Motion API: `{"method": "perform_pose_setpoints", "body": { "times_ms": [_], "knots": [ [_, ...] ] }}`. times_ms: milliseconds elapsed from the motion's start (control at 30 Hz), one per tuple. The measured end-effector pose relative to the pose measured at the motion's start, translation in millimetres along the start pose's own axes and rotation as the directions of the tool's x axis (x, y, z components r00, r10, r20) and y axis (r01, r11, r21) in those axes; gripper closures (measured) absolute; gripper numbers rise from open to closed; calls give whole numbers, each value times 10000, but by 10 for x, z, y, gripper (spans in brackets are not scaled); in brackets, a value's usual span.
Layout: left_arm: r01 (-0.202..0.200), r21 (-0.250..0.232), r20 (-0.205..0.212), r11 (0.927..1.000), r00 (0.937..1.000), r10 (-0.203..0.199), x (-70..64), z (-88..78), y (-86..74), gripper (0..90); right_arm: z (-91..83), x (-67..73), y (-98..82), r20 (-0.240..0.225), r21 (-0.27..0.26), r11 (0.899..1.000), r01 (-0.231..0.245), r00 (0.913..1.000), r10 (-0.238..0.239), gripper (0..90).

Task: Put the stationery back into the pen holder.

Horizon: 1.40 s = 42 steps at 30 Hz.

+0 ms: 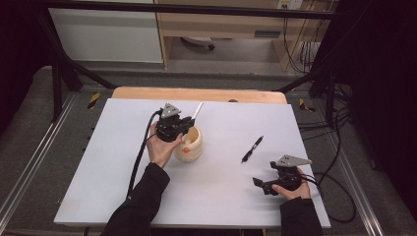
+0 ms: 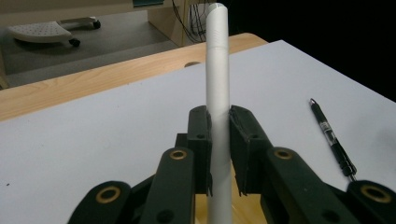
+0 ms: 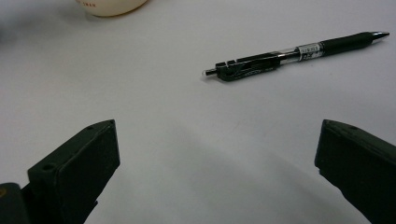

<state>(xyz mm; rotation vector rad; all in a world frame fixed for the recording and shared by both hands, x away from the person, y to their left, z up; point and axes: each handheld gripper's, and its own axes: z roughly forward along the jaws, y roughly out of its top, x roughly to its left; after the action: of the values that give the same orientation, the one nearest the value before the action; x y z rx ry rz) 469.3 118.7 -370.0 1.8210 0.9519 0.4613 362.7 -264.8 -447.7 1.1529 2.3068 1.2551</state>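
My left gripper (image 1: 186,123) is shut on a white pen-like stick (image 2: 217,84), which stands nearly upright between its pads. The stick (image 1: 197,110) slants up and away, and its lower end reaches down into a cream-coloured cup (image 1: 189,146) with an orange mark on its side. The cup's tan inside (image 2: 243,212) peeks out below the jaws. A black pen (image 1: 252,149) lies on the white table top to the right of the cup, also seen as the black pen (image 3: 294,57) ahead of my right gripper (image 3: 217,163). My right gripper (image 1: 260,184) rests open near the front right corner, with nothing between its jaws.
The white table top (image 1: 221,196) sits on a wooden table whose far edge (image 1: 196,93) shows behind it. Black cables (image 1: 140,157) trail from both grippers. The cup's base (image 3: 109,7) sits at the top left of the right gripper view. Dark frame rails stand around the table.
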Motion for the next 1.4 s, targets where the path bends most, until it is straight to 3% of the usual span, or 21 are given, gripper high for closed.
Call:
{"method": "perform_pose_setpoints", "body": {
  "times_ms": [333, 633, 1000, 1233, 1400],
  "knots": [
    [-87, 217, 158, 9997, 9998, 84, -7, -29, -149, 786, 6, 5, -1, 6, 28, 10000, -24, 10000, 24, 5],
    [-340, 443, 204, 9984, 9992, 331, -49, -32, -170, 780, 0, 1, 0, 8, 1, 10000, -4, 10000, 4, 6],
    [-619, 729, -10, 9954, 9981, 622, -41, -199, -86, 577, -2, 1, 2, 14, -10, 10000, -24, 10000, 24, 6],
    [-1100, 1204, -105, 9866, 9936, 1120, -10, -414, -58, 399, -11, 0, 6, 31, -66, 10000, -53, 10000, 53, 6],
    [-1194, 1612, -57, 9797, 9925, 1219, 36, -558, -98, 273, -8, 3, 5, 21, -58, 10000, -45, 10000, 45, 6]
  ]
}}
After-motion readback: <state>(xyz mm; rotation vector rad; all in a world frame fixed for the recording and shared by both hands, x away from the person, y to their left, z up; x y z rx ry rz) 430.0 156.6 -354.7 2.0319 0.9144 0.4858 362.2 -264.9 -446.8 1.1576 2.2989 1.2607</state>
